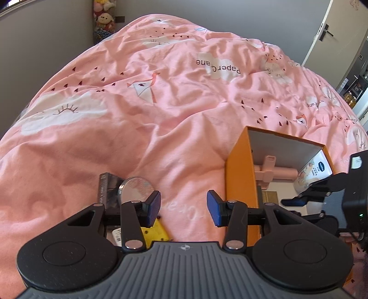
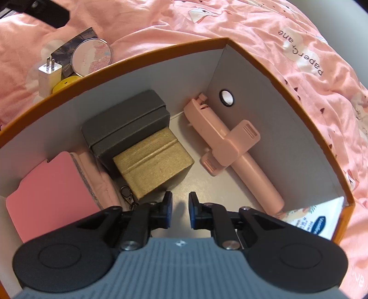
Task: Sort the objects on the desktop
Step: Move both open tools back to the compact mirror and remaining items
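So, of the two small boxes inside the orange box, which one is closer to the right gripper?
The gold box; the dark grey box sits behind it, farther from the right gripper.

Pink quilt (image 1: 161, 96) rolling out ahead of me, rumpled, printed with clouds, tiny birds and "Paper Crane" lettering. Grey wall (image 1: 46, 46) behind it on the left, plush toys (image 1: 104, 19) stacked in the corner. Off right, a pale door (image 1: 338, 30) with a dark handle (image 1: 324, 32). Soft daylight across the bed.
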`<state>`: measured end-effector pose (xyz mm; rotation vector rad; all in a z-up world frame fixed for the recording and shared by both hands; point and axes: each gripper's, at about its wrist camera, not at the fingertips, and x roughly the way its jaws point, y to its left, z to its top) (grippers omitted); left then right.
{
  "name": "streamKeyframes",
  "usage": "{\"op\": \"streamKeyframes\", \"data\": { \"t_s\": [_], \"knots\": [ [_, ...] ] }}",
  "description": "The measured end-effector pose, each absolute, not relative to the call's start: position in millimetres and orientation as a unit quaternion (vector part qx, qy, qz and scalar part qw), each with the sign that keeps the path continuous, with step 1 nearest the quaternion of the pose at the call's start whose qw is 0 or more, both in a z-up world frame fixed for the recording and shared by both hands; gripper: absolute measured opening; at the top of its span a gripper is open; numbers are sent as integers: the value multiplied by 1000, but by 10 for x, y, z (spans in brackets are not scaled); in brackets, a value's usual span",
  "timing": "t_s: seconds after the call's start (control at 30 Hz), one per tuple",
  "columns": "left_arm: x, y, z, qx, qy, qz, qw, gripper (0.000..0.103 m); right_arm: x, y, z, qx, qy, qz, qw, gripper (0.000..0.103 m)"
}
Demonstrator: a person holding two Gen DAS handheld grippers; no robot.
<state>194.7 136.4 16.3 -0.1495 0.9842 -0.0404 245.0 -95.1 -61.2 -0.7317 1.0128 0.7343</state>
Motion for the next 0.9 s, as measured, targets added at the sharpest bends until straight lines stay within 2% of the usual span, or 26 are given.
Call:
{"op": "streamKeyframes", "data": {
  "t_s": [0.03,0.17,0.23,0.33,0.43,0.47,0.53,0.73,0.77,0.8,0.9],
  "knots": [
    [1915,1407,173,-71,471,-17,879,52,2430,-930,-590,-338,457,326,755,28],
    [1829,1603,254,-70,462,-3,884,52,2343,-1009,-305,-324,429,300,788,32],
    [1795,1702,296,-70,460,5,885,52,2309,-1047,-99,-290,414,302,808,39],
    [1747,1833,336,-62,460,11,886,52,2267,-1046,178,-233,395,317,830,39],
    [1719,1938,311,-54,462,9,885,52,2220,-834,333,-177,384,338,841,55],
    [1722,1983,276,-54,465,8,884,52,2213,-731,351,-165,385,341,841,56],
    [1748,2077,168,-58,475,15,878,52,2196,-505,365,-157,389,348,839,62],
    [1786,2263,-162,-64,492,20,868,52,2150,129,182,-130,402,388,819,63],
    [1793,2262,-196,-55,493,21,868,52,2158,223,122,-127,411,389,815,64],
    [1800,2258,-224,-46,492,24,869,52,2167,311,50,-129,418,385,813,70],
    [1799,2256,-293,-21,487,17,873,52,2231,534,-124,-124,443,368,808,69]
  ]
}}
